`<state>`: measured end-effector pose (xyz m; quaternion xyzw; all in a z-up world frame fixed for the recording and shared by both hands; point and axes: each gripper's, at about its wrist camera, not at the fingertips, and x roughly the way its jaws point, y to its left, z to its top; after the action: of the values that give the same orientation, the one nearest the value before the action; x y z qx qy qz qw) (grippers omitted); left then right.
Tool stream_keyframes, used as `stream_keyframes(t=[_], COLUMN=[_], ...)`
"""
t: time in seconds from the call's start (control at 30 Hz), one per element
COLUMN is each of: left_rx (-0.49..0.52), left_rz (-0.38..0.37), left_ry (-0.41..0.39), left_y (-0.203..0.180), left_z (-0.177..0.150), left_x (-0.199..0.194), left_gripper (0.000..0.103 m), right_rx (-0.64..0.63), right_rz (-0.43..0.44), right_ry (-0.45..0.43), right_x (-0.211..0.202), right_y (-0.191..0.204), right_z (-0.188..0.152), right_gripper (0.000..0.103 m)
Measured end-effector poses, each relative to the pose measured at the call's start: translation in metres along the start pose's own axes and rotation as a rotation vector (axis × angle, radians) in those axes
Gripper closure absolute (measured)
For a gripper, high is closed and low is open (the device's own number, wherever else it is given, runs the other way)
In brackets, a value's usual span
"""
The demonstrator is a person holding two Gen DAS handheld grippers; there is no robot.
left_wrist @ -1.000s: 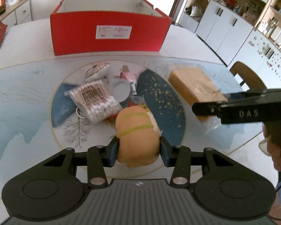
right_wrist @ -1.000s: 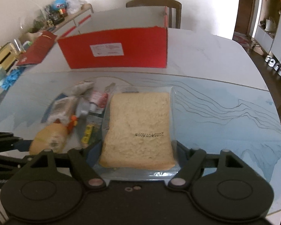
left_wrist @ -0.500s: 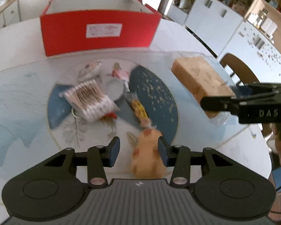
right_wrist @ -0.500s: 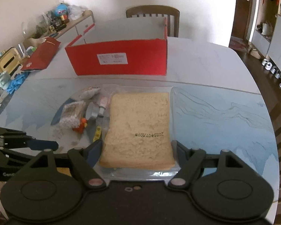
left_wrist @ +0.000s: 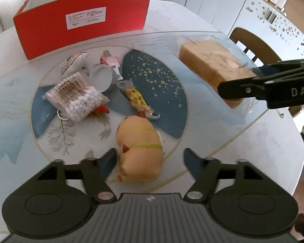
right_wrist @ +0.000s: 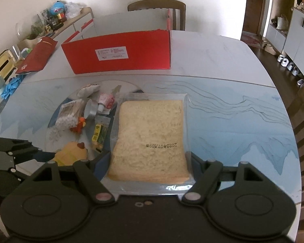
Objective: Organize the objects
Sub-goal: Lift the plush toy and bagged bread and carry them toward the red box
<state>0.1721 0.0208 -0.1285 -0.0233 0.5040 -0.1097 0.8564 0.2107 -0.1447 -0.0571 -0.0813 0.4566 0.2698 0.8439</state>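
Red box (left_wrist: 81, 20) sits on bench (right_wrist: 223, 60), inside hidden; my left gripper (left_wrist: 150, 160) opening around plush toy (left_wrist: 139, 151), right gripper (right_wrist: 150, 162) clamps bagged bread (right_wrist: 152, 137).

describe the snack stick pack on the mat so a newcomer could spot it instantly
Start at the red box, then come forward to the round design on the table mat. The snack stick pack lies diagonally there, between the white round lid and the orange plush toy. It alone is long, clear-wrapped, with a yellow label.

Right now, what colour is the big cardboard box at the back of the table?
Red outside, with a white label; the box shows best in the right wrist view.
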Motion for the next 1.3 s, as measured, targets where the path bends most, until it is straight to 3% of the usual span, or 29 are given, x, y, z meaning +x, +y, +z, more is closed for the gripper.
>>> stream_keyframes(t=[0.07, 0.4, 0.67, 1.03, 1.3], left_rx=[0.008, -0.012, -0.074, -0.127, -0.126], left_rz=[0.010, 0.030, 0.008, 0.010, 0.045], left_ry=[0.006, -0.011, -0.083, -0.213, -0.289], left_y=[0.000, 0.002, 0.008, 0.035, 0.063], left_z=[0.000, 0.001, 0.017, 0.058, 0.098], left_x=[0.001, -0.005, -0.030, -0.076, -0.099], left_gripper=[0.055, 0.058, 0.058, 0.058, 0.058], right_rx=[0.000, -0.001, -0.023, -0.065, -0.072], right_rz=[0.001, 0.024, 0.048, 0.095, 0.083], right_ry=[0.002, 0.002, -0.010, -0.084, -0.141], right_x=[0.000, -0.003, -0.014, -0.030, -0.028], right_y=[0.000, 0.001, 0.013, 0.029, 0.038], right_z=[-0.001, -0.001, 0.011, 0.054, 0.099], right_gripper=[0.025, 0.025, 0.025, 0.025, 0.025])
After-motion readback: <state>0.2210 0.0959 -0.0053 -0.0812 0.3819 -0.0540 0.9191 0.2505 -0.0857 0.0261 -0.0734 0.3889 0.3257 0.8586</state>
